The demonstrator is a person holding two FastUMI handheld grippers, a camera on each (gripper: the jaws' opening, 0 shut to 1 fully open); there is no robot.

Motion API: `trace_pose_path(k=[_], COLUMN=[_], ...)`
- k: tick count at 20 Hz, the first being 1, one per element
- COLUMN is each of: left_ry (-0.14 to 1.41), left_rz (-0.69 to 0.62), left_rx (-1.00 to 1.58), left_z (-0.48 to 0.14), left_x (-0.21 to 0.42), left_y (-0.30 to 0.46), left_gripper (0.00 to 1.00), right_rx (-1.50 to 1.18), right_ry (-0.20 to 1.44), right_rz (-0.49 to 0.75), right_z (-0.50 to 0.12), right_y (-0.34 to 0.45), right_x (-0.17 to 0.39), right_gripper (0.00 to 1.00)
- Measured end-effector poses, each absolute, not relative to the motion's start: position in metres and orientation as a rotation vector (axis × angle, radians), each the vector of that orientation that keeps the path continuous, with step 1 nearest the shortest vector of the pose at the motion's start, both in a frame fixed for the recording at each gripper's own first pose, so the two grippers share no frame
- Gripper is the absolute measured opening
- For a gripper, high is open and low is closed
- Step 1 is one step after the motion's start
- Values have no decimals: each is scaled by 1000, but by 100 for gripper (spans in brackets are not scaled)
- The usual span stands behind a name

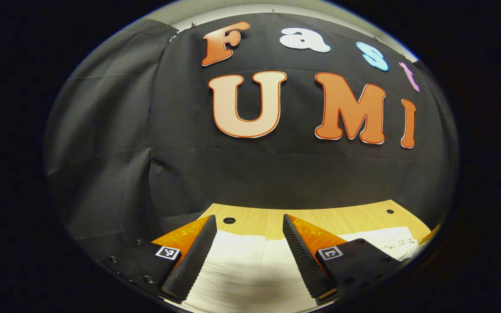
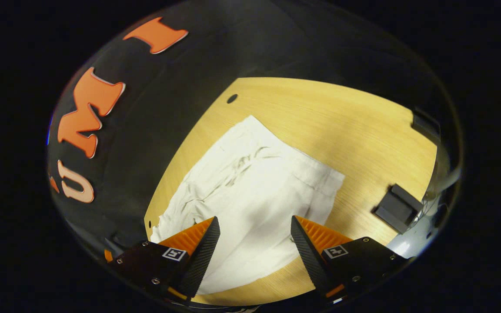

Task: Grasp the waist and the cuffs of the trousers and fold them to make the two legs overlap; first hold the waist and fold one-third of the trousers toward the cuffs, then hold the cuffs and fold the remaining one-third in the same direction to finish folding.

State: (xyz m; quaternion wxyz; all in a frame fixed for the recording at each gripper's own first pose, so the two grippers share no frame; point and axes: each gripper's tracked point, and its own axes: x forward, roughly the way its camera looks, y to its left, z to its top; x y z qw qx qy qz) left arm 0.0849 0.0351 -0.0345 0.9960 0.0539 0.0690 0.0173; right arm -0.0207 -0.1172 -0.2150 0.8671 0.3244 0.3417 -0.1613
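The white trousers (image 2: 255,195) lie flat on the wooden table (image 2: 342,121), their long axis running diagonally from the corner nearest the table's small hole (image 2: 232,98) down toward the right gripper (image 2: 255,228). That gripper hovers tilted above the cloth, its 2 fingers spread apart. The left gripper (image 1: 248,226) sits low and level over the trousers, fingers likewise apart, facing the booth wall.

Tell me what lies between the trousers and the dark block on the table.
Bare wood: in the right gripper view, only table shows between the trousers and the block.
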Motion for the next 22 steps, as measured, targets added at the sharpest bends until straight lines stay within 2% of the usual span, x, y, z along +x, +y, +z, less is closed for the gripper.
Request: trace_pose_path(k=[8, 17, 18, 20, 21, 22], left_ry=[157, 191, 196, 207, 214, 220], left_rz=[28, 84, 94, 113, 122, 132], left_rx=[120, 89, 81, 68, 67, 68], left_z=[-39, -49, -52, -55, -55, -57], left_x=[109, 109, 109, 106, 104, 102], left_y=[51, 82, 87, 97, 102, 107], left_gripper=[99, 99, 99, 99, 100, 96], right_rx=[813, 858, 841, 839, 850, 849], right_ry=[808, 849, 861, 878, 880, 880], right_rz=[-484, -493, -495, -504, -511, -516], right_z=[-255, -268, -271, -279, -280, -282], right_y=[-133, -123, -123, -121, -121, -120], right_x=[-32, -13, -12, -8, -7, -5], right_gripper=[99, 98, 96, 76, 57, 49])
